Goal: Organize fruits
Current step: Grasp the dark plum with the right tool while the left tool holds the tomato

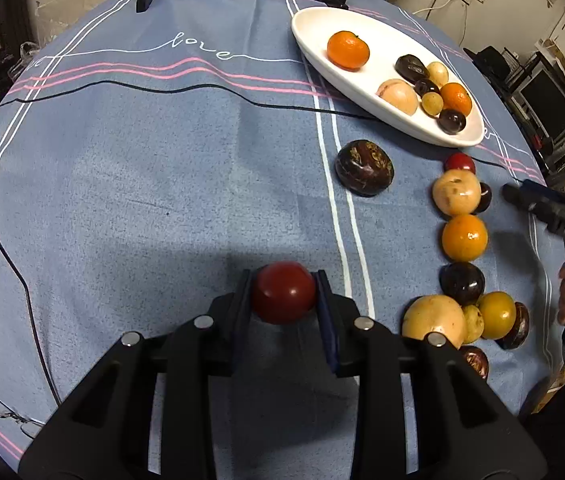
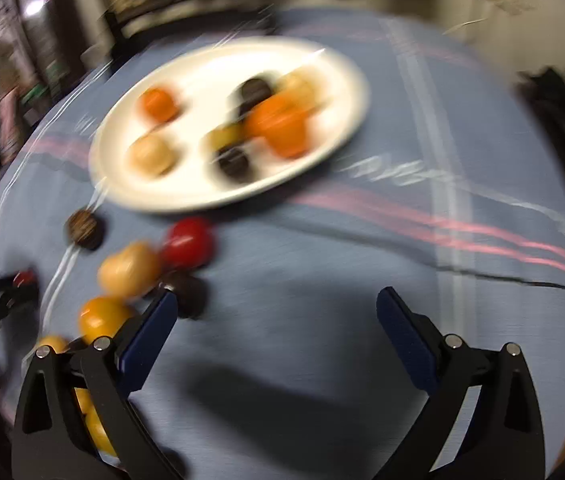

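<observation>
Tomato, clamped in left gripper, should travel level to the white plate and release low into bare space; right gripper gapes empty.

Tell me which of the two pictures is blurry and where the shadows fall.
Left wrist view: sharp, edges bent by the fisheye; the left tongs holding the red fruit shade the cloth beneath. Right wrist view: motion-smeared, white plate streaked; the open right tongs cast a dark shadow below.
</observation>
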`<state>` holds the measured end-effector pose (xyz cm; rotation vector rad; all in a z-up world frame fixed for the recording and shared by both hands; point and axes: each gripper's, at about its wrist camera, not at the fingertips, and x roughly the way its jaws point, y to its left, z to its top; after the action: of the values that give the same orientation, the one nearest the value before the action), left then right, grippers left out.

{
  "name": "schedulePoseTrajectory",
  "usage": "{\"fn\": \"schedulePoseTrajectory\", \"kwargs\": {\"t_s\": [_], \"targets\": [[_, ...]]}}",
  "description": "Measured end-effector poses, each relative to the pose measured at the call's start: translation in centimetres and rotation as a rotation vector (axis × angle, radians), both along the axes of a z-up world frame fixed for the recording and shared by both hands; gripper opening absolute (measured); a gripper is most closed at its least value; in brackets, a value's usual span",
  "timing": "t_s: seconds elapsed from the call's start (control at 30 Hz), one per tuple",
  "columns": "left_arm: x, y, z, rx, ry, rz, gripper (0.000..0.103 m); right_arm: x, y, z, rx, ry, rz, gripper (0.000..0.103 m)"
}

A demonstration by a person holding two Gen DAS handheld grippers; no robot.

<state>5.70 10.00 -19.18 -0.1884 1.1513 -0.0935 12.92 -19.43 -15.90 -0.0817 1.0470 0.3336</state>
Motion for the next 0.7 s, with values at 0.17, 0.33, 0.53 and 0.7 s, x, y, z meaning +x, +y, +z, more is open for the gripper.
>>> {"fn": "schedulePoseTrajectory", "kwargs": {"t_s": [0.17,0.33,0.53,0.7], "targets": [[-0.1,-0.1,0.0,0.01,-0.002,-0.009,0.032,-0.8,-2.1,0.6,0.065,0.005,0.007,0.099],[-0.1,-0.4,0.0,0.028,-0.007,-0.021,0.032,-1.7,1.5,-0.2,0.096,0.003,0.159,0.079],[-0.1,-0.4,-0.2,0.022,-0.018,-0.019,0.032,-1.4,3.6,-1.2,0.07,0.01,0.233,0.06],[-0.2,-0.4,-0.2,0.022,-0.023,-0.022,0.033,-0.2,3.5,-1.8,0.112,0.045,0.24,0.046]]}}
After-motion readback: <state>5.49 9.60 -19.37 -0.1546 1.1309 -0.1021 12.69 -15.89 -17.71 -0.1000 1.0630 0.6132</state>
